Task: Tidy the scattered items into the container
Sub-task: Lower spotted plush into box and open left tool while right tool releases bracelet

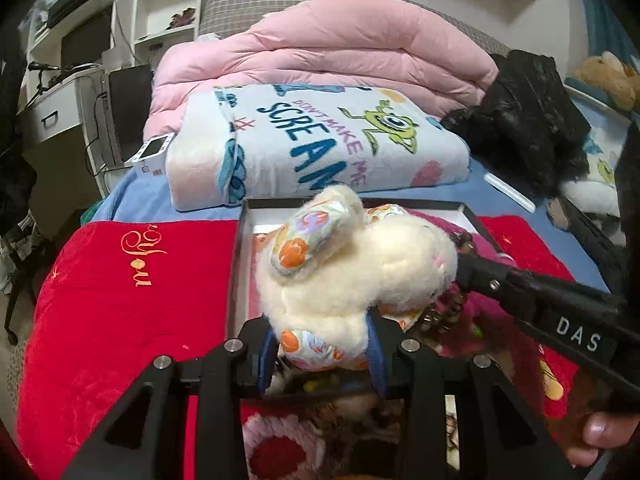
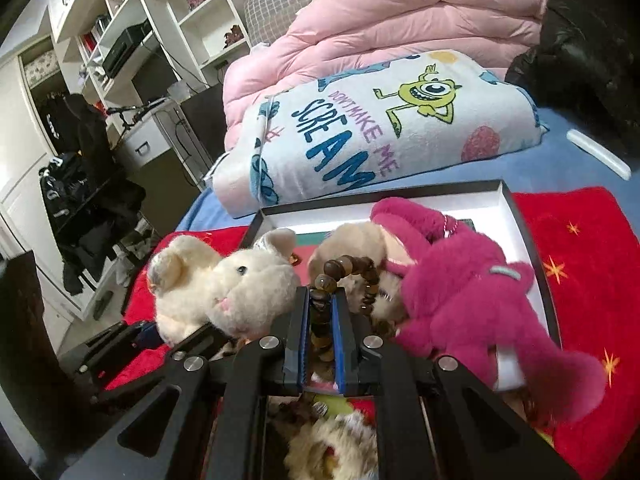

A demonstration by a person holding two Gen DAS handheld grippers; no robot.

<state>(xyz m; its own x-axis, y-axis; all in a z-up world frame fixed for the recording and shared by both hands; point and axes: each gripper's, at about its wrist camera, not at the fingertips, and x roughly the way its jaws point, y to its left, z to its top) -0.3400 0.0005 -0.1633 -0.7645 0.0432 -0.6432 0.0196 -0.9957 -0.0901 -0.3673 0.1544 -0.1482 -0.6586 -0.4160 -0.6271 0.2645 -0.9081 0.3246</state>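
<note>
My left gripper [image 1: 320,344] is shut on a cream plush animal [image 1: 360,264] with patterned ears and holds it over the shallow black-rimmed box [image 1: 240,248]. The same plush shows at the left of the right wrist view [image 2: 224,280]. My right gripper [image 2: 322,320] is shut on a brown bead bracelet [image 2: 348,272] just above the box [image 2: 520,216]. A magenta plush bear [image 2: 460,292] lies in the box at the right, partly over a tan plush [image 2: 352,244]. The right gripper's arm [image 1: 560,312] reaches in beside the cream plush.
The box rests on a red embroidered blanket [image 1: 120,300] on the bed. Behind it lie a folded cartoon towel [image 2: 380,128], a pink duvet [image 2: 400,12] and a black bag [image 1: 528,120]. White shelves and a desk [image 2: 152,80] stand left of the bed.
</note>
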